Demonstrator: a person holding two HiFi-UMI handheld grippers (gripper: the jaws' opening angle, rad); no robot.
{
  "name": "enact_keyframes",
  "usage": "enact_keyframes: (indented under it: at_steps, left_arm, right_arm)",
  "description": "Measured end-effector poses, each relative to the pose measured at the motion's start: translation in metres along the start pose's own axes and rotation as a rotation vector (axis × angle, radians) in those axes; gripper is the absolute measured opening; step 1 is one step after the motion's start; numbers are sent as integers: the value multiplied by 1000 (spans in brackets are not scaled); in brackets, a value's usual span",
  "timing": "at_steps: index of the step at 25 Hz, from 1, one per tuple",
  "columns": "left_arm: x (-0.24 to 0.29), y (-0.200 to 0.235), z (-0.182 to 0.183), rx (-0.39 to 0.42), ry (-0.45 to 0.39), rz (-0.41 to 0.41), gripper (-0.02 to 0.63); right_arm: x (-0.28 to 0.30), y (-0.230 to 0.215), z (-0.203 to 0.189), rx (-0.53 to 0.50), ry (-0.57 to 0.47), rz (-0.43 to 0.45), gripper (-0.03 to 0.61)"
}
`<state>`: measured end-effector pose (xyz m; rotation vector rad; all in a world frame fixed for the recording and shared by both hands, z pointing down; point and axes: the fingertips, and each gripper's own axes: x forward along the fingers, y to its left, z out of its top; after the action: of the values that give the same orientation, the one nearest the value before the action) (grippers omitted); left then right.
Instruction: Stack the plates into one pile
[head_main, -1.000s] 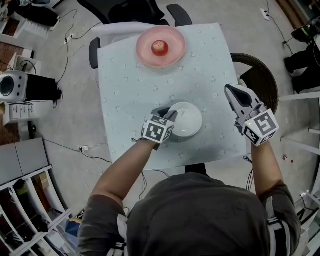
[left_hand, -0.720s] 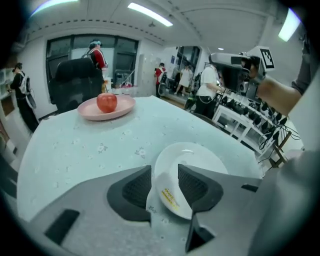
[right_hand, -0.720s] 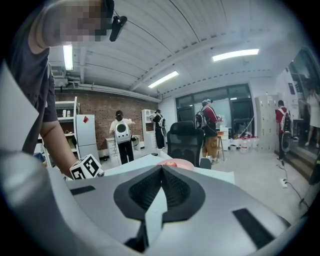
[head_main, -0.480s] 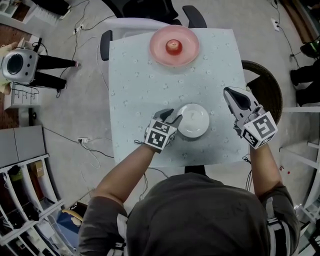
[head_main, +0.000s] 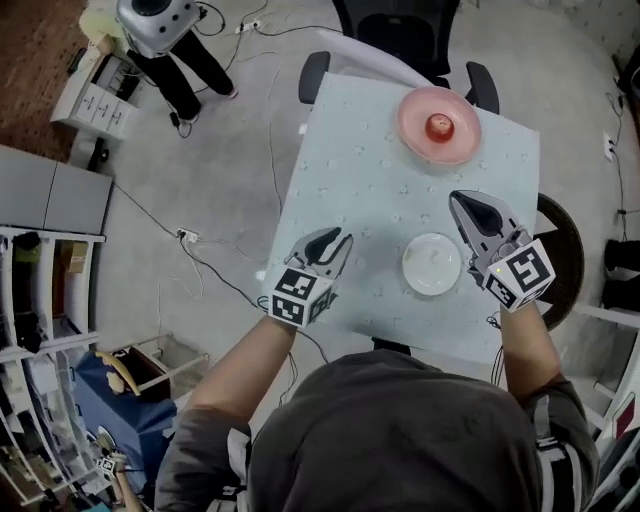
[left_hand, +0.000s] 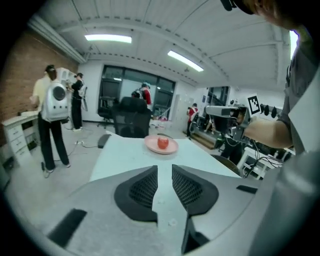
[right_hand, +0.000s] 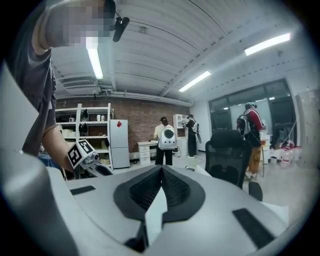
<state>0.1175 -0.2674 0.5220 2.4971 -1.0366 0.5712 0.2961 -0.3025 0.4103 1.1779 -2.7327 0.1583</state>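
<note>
With the white plate (head_main: 432, 263) seemingly stacked near the table's (head_main: 360, 190) front edge, the left claw (head_main: 334, 238) closing on nothing and the right claw (head_main: 462, 203) pinched empty, the far pink plate (head_main: 413, 122), bearing a red fruit (head_main: 438, 127), likely needs fetching next.

Bright, even light from ceiling strips (left_hand: 107, 38); fisheye-warped edges, dark vignetted corners, soft foreground.

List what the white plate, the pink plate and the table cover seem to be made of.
White plate: smooth, plain white with a soft sheen; ceramic or melamine, can't tell which.
Pink plate: even pink with a smooth rim; probably plastic, possibly glazed ceramic.
Table cover: matte and pale, with a small repeated print; cloth or a vinyl sheet.
</note>
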Motion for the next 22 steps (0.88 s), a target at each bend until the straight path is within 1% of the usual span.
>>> enact_keyframes:
  at_steps: [2,5,8,11,16,19,22]
  left_arm:
    - [-41,24,8,-37,-62,87,62]
    - [-109,56,14,-90,-145,216,42]
    - [-176,81,14,-120,-224,366,22]
    - [-245,97,5,-148,-281,491,11]
    - [-374,108,-39,-227,-340,732,8]
    - [-451,102,-70,-249,-370,847,6]
    - [-522,83,-105,-283,-399,971,7]
  right_arm:
    - [25,22,18,-17,-12,61,-8]
    - [62,62,44,-44,-30,158,-8]
    - [102,105,66,-81,-47,283,-8]
    - [134,154,85,-117,-55,395,-8]
    - [183,263,110,-159,-59,595,-8]
    - [196,337,116,-180,-56,696,-8]
    - [200,412,113,-195,-45,809,-8]
